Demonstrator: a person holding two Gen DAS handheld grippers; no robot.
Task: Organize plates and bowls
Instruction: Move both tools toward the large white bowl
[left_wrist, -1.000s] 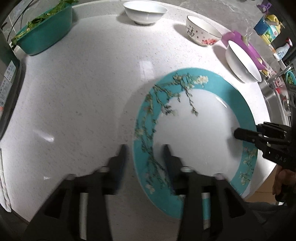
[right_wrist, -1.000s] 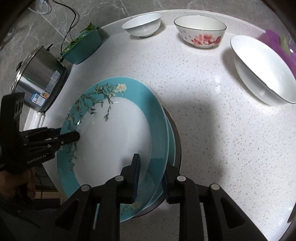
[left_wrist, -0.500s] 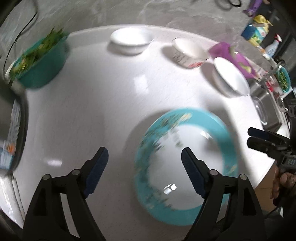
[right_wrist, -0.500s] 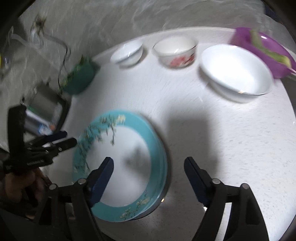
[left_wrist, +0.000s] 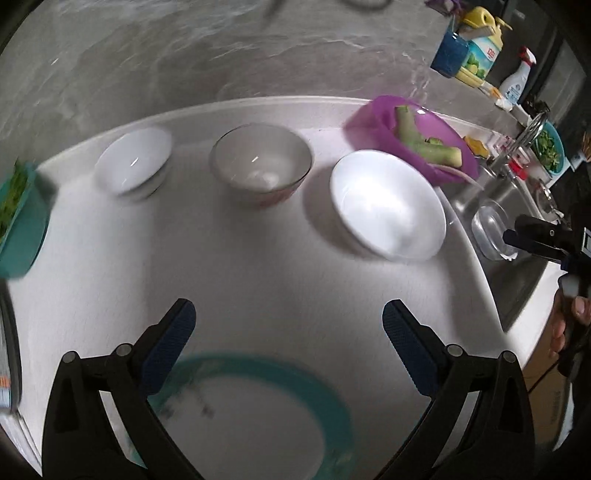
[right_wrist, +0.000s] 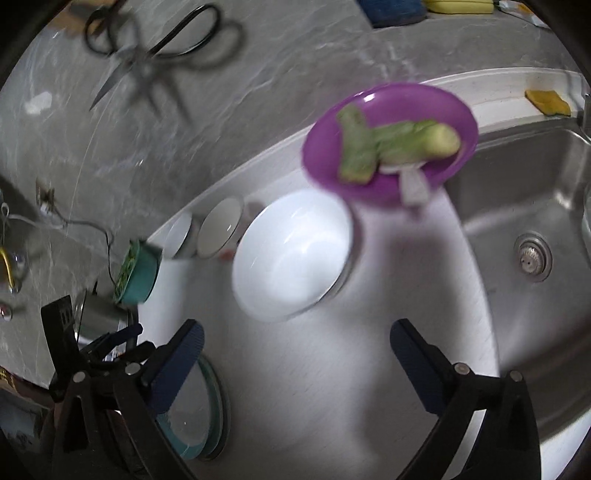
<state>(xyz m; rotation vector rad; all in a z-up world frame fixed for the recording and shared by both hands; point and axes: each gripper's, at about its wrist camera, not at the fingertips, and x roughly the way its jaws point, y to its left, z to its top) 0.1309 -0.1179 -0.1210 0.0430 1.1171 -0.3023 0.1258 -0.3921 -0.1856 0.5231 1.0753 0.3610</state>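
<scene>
both views dim, cool indoor light, strong fisheye with black vignette at corners and curved counter edge. left wrist view: motion blur all over, teal-rimmed plate (left_wrist: 258, 417) smeared at bottom, marble wall streaked; large white bowl (left_wrist: 388, 206) blown out with glare, small highlights in the glass bowl (left_wrist: 260, 162). soft shadows fall left of the bowls, so light comes from the right or above. right wrist view: heavier blur, scissors (right_wrist: 159, 44) on the wall and purple dish (right_wrist: 388, 136) smeared; white bowl overexposed; sink (right_wrist: 524, 221) shows dull reflections. gripper fingers (left_wrist: 166, 343) stay sharp.
</scene>
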